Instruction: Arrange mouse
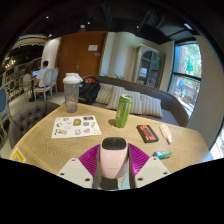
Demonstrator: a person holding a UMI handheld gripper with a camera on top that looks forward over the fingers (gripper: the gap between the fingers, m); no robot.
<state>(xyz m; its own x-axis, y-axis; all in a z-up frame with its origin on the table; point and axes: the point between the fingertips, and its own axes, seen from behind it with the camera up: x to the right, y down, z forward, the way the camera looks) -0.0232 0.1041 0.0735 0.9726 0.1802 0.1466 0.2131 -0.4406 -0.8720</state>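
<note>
A pale pink mouse with a black top sits between my two fingers, and both magenta pads press against its sides. My gripper is shut on the mouse and holds it over the near part of the round wooden table. I cannot tell whether the mouse touches the table.
On the table beyond the fingers stand a green can, a clear shaker bottle and a black bag. A printed sheet, a dark phone-like item, a white object and a small blue item lie flat. A sofa is behind.
</note>
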